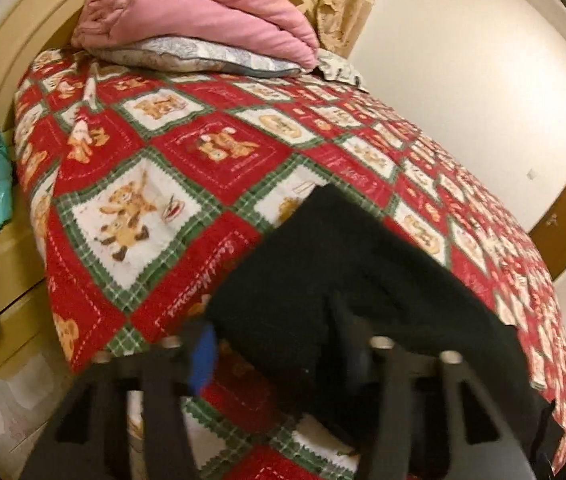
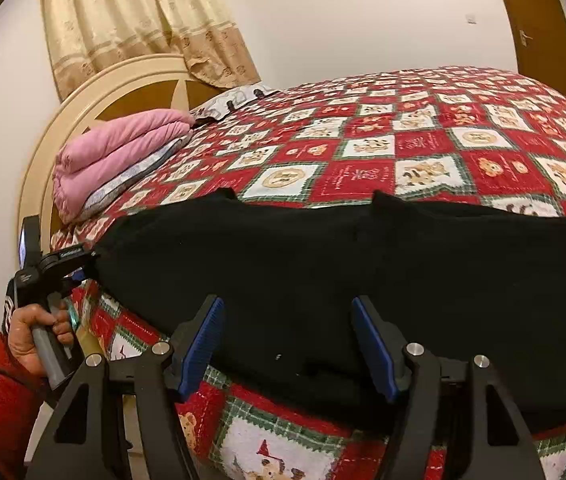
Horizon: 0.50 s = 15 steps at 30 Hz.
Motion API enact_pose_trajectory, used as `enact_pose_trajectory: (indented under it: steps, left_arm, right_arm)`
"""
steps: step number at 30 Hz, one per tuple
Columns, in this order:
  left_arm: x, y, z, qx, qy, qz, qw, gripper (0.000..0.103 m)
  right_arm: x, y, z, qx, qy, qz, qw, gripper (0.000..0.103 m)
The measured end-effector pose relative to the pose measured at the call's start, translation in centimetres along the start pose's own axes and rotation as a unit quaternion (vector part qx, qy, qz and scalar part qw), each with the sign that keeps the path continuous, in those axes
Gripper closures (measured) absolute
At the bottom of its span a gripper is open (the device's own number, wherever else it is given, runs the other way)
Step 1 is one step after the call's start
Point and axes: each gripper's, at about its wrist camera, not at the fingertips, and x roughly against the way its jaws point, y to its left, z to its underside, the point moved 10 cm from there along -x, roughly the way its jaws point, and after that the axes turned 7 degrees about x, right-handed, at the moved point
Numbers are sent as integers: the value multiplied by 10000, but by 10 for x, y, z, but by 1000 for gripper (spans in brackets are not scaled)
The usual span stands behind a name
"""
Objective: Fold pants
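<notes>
The black pants (image 2: 323,264) lie long-ways along the near edge of the bed (image 2: 423,140). The right gripper (image 2: 289,344) is spread wide around their near edge, not pinching. The left gripper (image 2: 87,266) bites their left end; its blurry view hides its far finger.

A red, white and green patchwork quilt (image 2: 423,152) covered the bed; a folded pink blanket (image 2: 119,148) lay on a pillow (image 1: 203,56) by the cream headboard (image 2: 95,96), under beige curtains (image 2: 131,20)
</notes>
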Motion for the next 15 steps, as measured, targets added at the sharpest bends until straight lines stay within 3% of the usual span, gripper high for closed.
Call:
enact_pose_trajectory:
  steps: [1,5,9,11,15]
  left_arm:
    - [2,-2,-2,0,28,124,9999,77]
    - [18,-17,-5,-187,-133,234,9995,81]
    - [52,-69,-10,-740,-614,582,9937,82]
    - [79,-113,-3,-1364,-903,869,9827,82]
    - [117,-188,35,-2339,-1035,1475,9554,82]
  right_arm:
    - [1,-3,0,-64,-10,8,10000,35]
    - [11,-17,-4,-326,-134,54,9994,35]
    - [33,-47,-15,-628,-428,228,9968,35]
    - [45,-70,-18,-920,-540,307,9938,35]
    - [68,-106,-13,-1404,-684,332,9872,35]
